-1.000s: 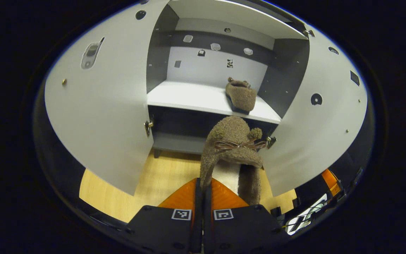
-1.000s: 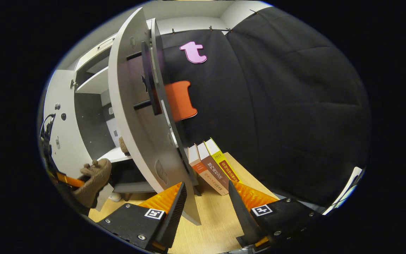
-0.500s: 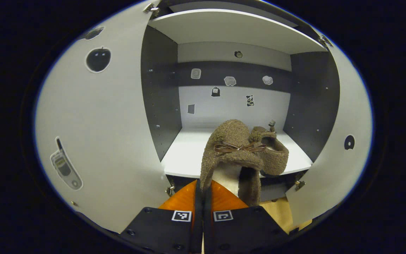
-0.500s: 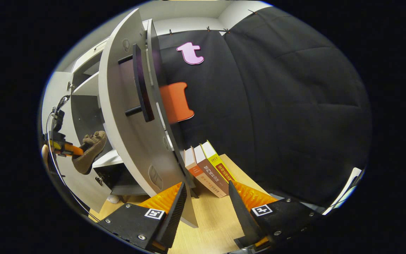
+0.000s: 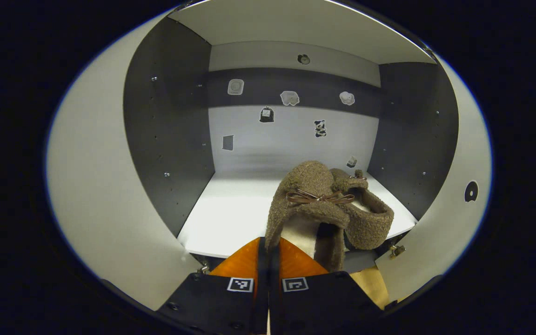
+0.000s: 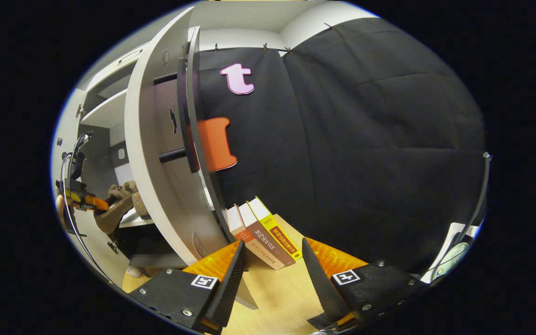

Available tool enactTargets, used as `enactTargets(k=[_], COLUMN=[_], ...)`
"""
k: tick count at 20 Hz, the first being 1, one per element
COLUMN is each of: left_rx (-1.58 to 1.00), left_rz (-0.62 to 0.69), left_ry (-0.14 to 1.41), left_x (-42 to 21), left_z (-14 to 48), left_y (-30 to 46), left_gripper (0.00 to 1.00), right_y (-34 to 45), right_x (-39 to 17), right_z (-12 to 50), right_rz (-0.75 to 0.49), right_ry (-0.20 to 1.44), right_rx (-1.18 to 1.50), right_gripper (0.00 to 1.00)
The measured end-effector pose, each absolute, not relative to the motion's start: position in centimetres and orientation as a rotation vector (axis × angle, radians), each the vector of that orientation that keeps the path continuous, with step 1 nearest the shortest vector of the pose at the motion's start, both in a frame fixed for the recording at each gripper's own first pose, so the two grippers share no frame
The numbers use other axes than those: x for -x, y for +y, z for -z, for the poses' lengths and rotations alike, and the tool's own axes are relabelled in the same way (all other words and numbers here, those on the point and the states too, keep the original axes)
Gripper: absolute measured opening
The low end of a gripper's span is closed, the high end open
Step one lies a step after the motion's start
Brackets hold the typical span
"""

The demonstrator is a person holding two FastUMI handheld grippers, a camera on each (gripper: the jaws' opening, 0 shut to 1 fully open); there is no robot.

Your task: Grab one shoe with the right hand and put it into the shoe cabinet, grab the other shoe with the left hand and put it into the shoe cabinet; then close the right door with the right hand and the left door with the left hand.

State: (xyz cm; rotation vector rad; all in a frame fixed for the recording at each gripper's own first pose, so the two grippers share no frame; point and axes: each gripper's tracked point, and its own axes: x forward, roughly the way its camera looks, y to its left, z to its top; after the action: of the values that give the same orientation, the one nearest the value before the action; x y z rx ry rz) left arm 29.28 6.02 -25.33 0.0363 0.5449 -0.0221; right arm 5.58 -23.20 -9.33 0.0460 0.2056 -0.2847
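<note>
Left gripper [image 5: 268,242] jaws clamp held shoe [image 5: 312,204], apparently touching shelved shoe [image 5: 365,218] at centre; right gripper [image 6: 270,260] jaws open, books [image 6: 261,232] ahead

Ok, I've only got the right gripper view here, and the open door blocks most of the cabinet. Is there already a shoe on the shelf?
Observer: Yes. In the left gripper view a brown fuzzy shoe lies on the white shelf, toward its right end.
Operator: And the one the left gripper carries?
Observer: The left gripper has its jaws shut on the heel rim of the second shoe. Its toe points into the cabinet, just in front of the first one.
Operator: Is it down on the shelf?
Observer: I cannot tell. Its heel end appears to hang out past the shelf's front edge.
</note>
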Motion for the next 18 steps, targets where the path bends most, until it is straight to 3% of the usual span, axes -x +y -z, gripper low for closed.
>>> enactTargets(k=[7, 15, 17, 18], left_rx=[0.125, 0.164, 0.159, 0.169], left_rz=[0.064, -0.018, -0.042, -0.044], left_ry=[0.569, 0.65, 0.668, 0.666], left_x=[-35.2, -40.4, -40.2, -40.0], left_z=[25.8, 27.8, 28.2, 27.8], left_y=[6.4, 8.2, 8.4, 8.3], left_gripper=[0.08, 0.09, 0.11, 0.17], right_y=[-22.4, -23.9, -24.3, -24.5], right_x=[-5.8, -6.9, -7.2, -7.2], right_z=[9.5, 8.9, 8.5, 8.2], right_rz=[0.388, 0.364, 0.35, 0.343], right_ry=[0.172, 0.191, 0.192, 0.191], right_rx=[-0.025, -0.049, -0.057, -0.054], right_gripper=[0.74, 0.74, 0.74, 0.74])
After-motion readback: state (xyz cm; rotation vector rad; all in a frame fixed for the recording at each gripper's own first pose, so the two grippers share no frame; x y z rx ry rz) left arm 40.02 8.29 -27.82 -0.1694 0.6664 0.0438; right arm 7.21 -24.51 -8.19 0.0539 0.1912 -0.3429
